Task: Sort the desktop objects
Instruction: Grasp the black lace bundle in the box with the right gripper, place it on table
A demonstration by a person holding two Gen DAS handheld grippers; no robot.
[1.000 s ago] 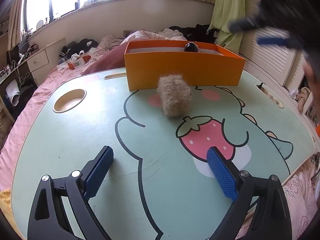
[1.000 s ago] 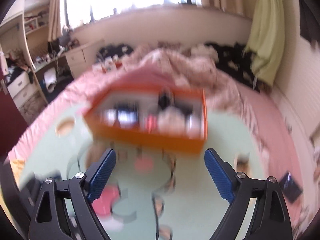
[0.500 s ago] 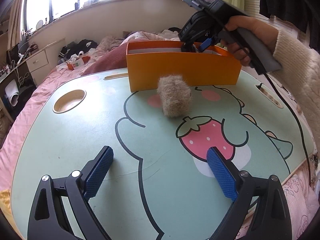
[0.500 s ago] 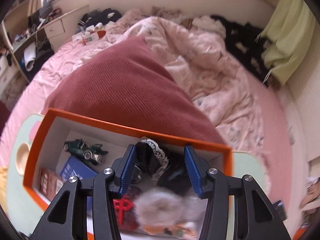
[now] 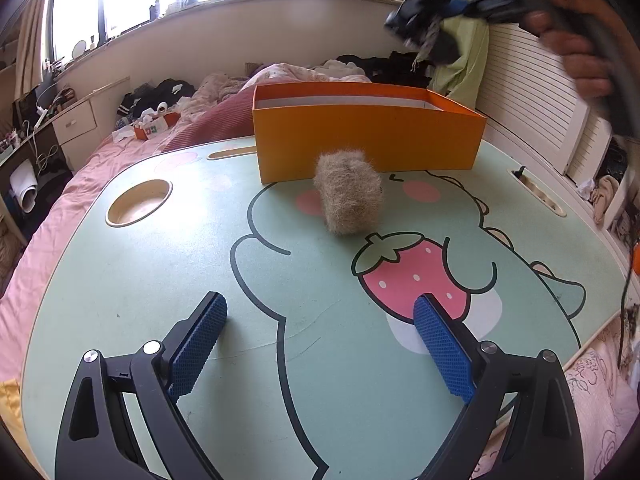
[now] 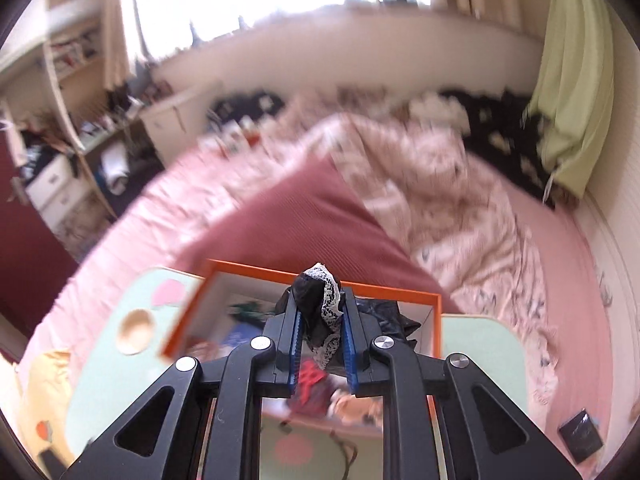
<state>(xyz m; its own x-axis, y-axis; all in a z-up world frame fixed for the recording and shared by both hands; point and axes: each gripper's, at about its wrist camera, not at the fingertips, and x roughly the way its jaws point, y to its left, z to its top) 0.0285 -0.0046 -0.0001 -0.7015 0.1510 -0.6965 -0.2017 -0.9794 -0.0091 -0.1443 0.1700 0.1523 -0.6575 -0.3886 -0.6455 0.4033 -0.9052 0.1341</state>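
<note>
We see our left gripper (image 5: 320,340) as two black arms with triangular cut-outs, each studded with round silver screws; its fingers (image 5: 442,350) wear blue pads with a fine honeycomb grain; the right gripper (image 6: 320,322) is built the same, black arms, silver screws, blue ridged pads along the inner faces; from the left wrist view its body shows blurred, a dark grey handle in our right hand (image 5: 580,56), a blue part near the front; a thin black cable (image 5: 624,300) hangs below it.
</note>
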